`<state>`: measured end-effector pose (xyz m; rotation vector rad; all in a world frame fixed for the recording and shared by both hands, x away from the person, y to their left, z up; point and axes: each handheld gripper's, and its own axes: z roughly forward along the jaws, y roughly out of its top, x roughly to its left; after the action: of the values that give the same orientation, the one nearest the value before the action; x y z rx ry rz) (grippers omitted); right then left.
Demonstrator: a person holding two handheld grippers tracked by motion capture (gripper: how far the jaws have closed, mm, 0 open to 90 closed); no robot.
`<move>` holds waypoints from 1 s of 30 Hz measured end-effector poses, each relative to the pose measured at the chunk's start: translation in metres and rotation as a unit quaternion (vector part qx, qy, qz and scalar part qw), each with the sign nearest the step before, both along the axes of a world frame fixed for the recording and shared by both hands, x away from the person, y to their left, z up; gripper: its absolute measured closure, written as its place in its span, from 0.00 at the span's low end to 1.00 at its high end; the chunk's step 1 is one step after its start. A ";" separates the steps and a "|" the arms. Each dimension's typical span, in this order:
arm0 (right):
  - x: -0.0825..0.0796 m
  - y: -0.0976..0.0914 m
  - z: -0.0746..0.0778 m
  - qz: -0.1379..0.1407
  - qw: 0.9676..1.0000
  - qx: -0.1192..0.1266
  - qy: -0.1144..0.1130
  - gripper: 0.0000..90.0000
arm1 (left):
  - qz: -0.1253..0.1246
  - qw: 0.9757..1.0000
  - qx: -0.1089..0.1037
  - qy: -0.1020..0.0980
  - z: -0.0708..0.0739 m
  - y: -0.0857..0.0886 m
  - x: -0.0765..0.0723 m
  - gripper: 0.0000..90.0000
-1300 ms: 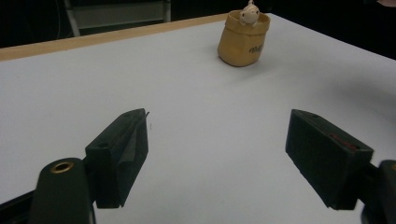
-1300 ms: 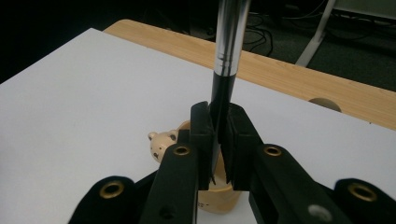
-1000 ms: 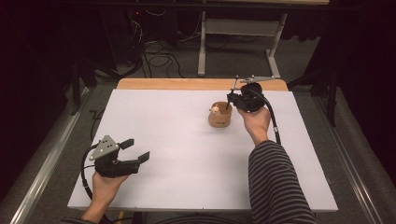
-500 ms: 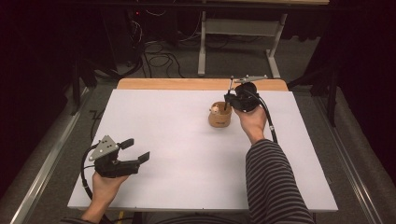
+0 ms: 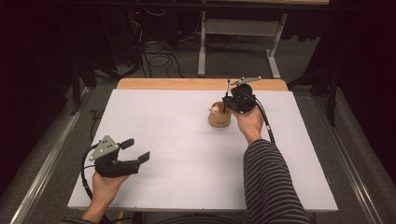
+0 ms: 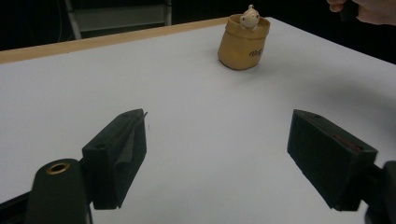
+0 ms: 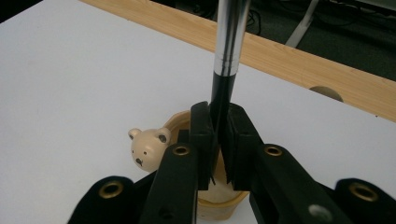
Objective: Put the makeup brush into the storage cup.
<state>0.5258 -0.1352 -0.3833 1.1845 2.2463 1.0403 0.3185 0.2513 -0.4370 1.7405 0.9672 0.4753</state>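
On white table (image 5: 187, 140), right claw (image 7: 219, 135) pinching pen (image 7: 229, 51) over bear cup (image 5: 219, 116); left claw (image 6: 215, 154) spread.

A slim pen (image 7: 229, 51), black below and chrome above, stands upright, clamped between the right gripper's (image 7: 219, 135) jaws. Directly beneath sits a tan cup (image 5: 219, 117) with a small bear head (image 7: 148, 147) at its rim.

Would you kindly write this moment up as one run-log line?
right claw: shut on pen, above bear-head cup | left claw: open, empty | table: white
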 end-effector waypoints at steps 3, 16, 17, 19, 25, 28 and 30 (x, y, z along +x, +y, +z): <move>0.001 0.001 -0.002 0.000 1.000 -0.002 0.002 0.95 | 0.001 1.000 -0.003 -0.002 0.000 0.000 0.000 0.23; 0.005 0.009 -0.010 0.001 1.000 -0.018 0.015 0.95 | -0.003 1.000 0.000 -0.002 0.000 -0.001 0.000 0.23; 0.005 0.010 -0.010 0.000 1.000 -0.020 0.017 0.95 | -0.003 1.000 0.001 -0.002 0.000 -0.001 0.000 0.23; 0.005 0.011 -0.011 0.002 1.000 -0.024 0.016 0.95 | -0.003 1.000 0.001 -0.002 0.000 -0.001 0.000 0.23; 0.007 0.013 -0.014 0.003 0.999 -0.030 0.021 0.90 | -0.005 1.000 -0.002 0.001 -0.001 -0.001 0.001 0.23; 0.008 0.014 -0.016 -0.003 0.999 -0.033 0.023 0.83 | -0.004 1.000 -0.003 0.002 -0.001 0.000 0.002 0.23; 0.009 0.014 -0.017 0.000 0.999 -0.032 0.021 0.80 | -0.003 1.000 -0.004 0.002 -0.002 0.001 0.002 0.23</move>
<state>0.5345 -0.1209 -0.4008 1.1902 2.2936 0.9435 0.3202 0.2519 -0.4387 1.7376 0.9658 0.4626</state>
